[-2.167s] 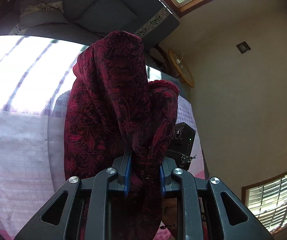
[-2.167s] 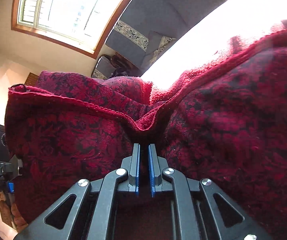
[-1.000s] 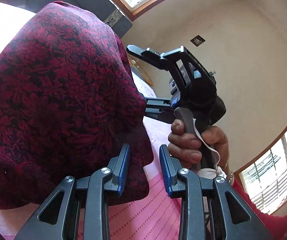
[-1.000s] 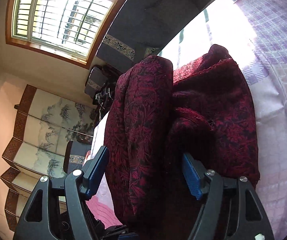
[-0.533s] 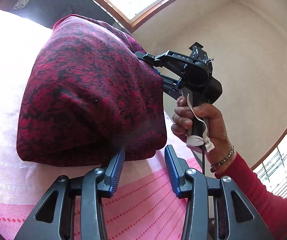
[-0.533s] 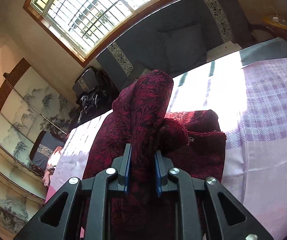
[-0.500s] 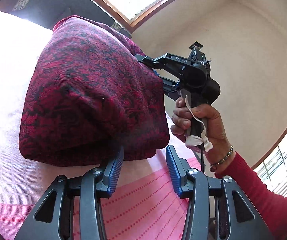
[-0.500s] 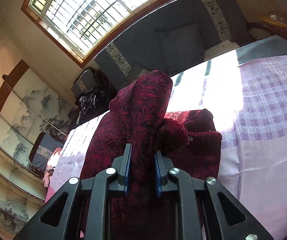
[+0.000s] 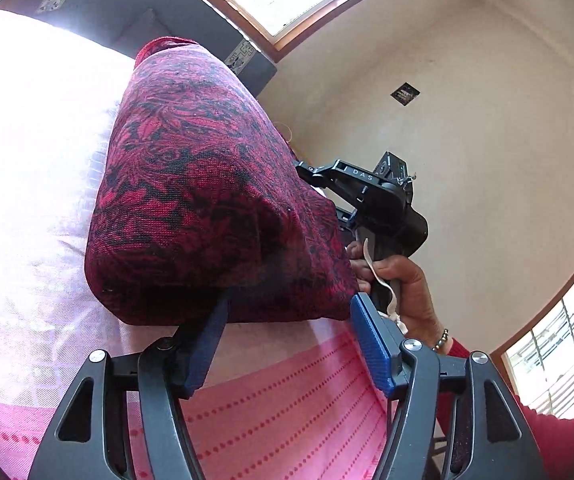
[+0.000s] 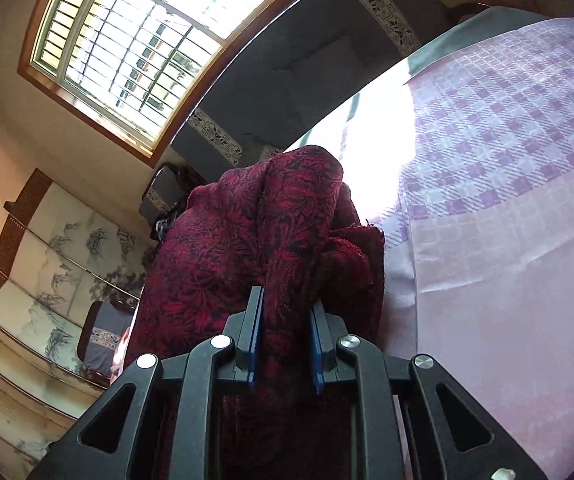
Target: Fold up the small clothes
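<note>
A dark red garment with a black leaf pattern [image 9: 207, 208] lies bunched in a thick fold on the cloth-covered table. My left gripper [image 9: 287, 332] is open, its blue pads on either side of the garment's near edge, gripping nothing. My right gripper [image 10: 285, 334] is shut on a gathered fold of the same garment [image 10: 247, 248] and holds it up off the cloth. The right gripper also shows in the left wrist view [image 9: 371, 196], behind the garment, held by a hand.
A lilac checked cloth [image 10: 507, 160] covers the table, with a pink dotted cloth [image 9: 287, 420] at the near edge. A dark sofa [image 10: 307, 72] stands under the window. A painted folding screen [image 10: 47, 272] stands to the left.
My left gripper let go of the garment and its jaws have opened wider. My right gripper opened, then shut on a gathered fold, and has kept hold of it.
</note>
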